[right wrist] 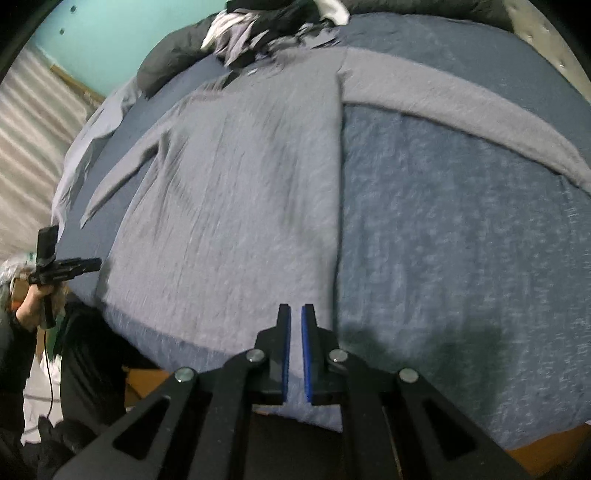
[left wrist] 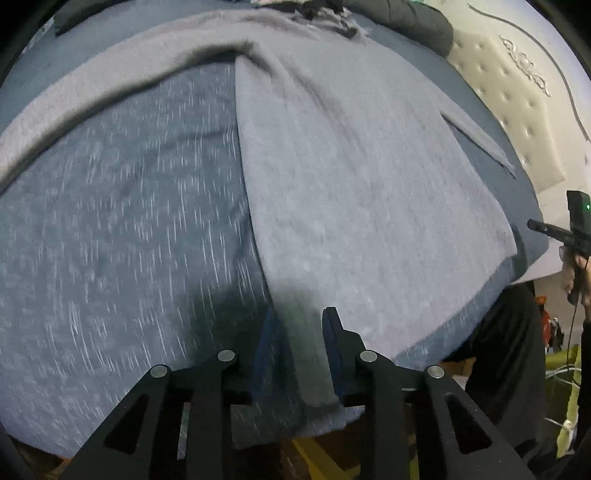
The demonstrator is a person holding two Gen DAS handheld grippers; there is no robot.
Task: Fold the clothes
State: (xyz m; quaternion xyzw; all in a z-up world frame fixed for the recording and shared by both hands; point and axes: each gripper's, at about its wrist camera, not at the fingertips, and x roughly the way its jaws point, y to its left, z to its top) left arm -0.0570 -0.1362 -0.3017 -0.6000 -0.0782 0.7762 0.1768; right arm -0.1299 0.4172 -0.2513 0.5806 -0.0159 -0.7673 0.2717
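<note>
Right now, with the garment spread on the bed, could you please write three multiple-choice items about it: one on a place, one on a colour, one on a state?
1. Where is the pile of clothes?
A. On the floor
B. At the far end of the bed, beyond the sweater
C. On the middle of the sweater

2. What colour is the sweater?
A. Red
B. Yellow
C. Grey

3. How do the jaws of the right gripper stand?
A. Almost together, holding nothing
B. Spread wide
C. Clamped on a hanger

Answers:
1 B, the heap lies past the sweater's top edge in the right wrist view.
2 C, it is pale grey against the blue bed cover.
3 A, only a thin slit parts the blue pads, with no cloth gripped.
</note>
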